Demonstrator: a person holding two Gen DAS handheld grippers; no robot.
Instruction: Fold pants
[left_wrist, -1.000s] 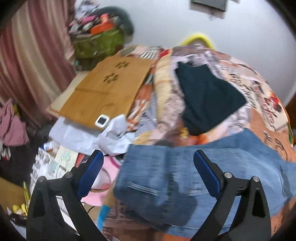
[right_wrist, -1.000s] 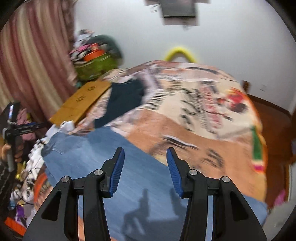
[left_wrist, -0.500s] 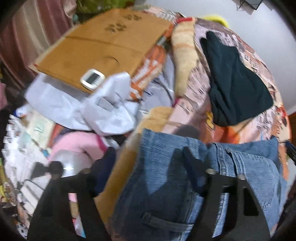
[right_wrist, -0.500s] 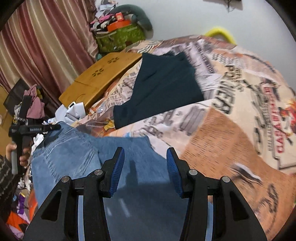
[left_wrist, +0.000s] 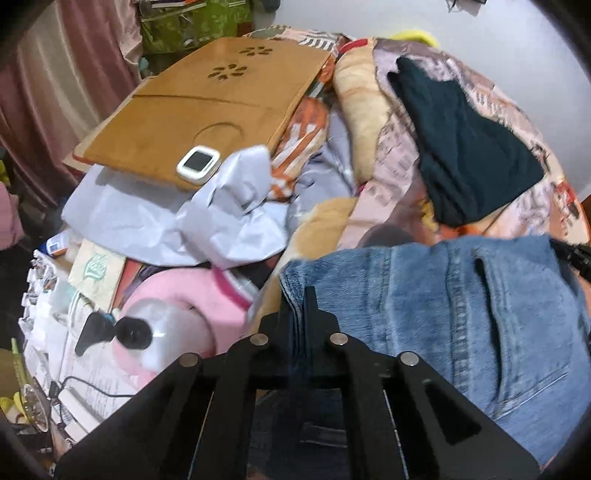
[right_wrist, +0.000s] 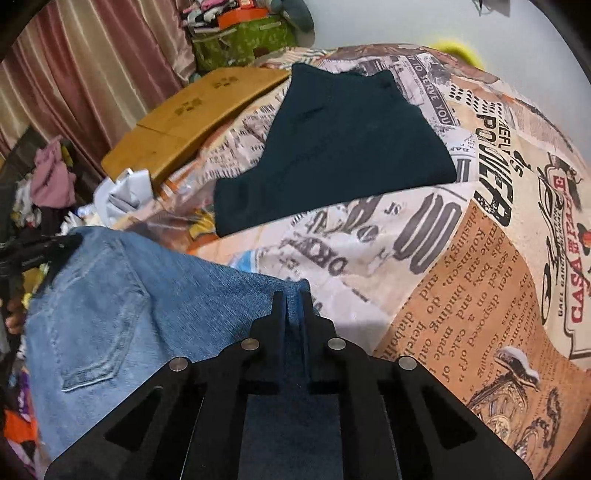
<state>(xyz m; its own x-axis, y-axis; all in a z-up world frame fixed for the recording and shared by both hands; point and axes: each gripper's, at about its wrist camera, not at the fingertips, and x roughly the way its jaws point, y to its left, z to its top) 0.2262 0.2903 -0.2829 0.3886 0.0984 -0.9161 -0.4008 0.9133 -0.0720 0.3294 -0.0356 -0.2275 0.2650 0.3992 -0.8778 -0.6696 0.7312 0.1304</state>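
Blue denim pants (left_wrist: 443, 302) lie across the near edge of a bed with a newspaper-print cover (right_wrist: 480, 258). My left gripper (left_wrist: 297, 295) is shut on the pants' waistband corner at their left end. My right gripper (right_wrist: 291, 299) is shut on the opposite edge of the pants (right_wrist: 122, 317), whose back pocket faces up. The left gripper shows at the far left of the right wrist view (right_wrist: 37, 247), and the right gripper's tip at the right edge of the left wrist view (left_wrist: 576, 254).
A folded dark teal garment (right_wrist: 332, 147) lies on the bed beyond the pants. A wooden lap tray (left_wrist: 207, 107) with a small white device (left_wrist: 197, 164) rests at the bed's left. White paper (left_wrist: 221, 221), a pink item (left_wrist: 184, 310) and clutter lie left. Curtains (right_wrist: 74, 81) hang behind.
Both grippers were open above the pants a second ago. They dropped to the denim edges and closed on them.
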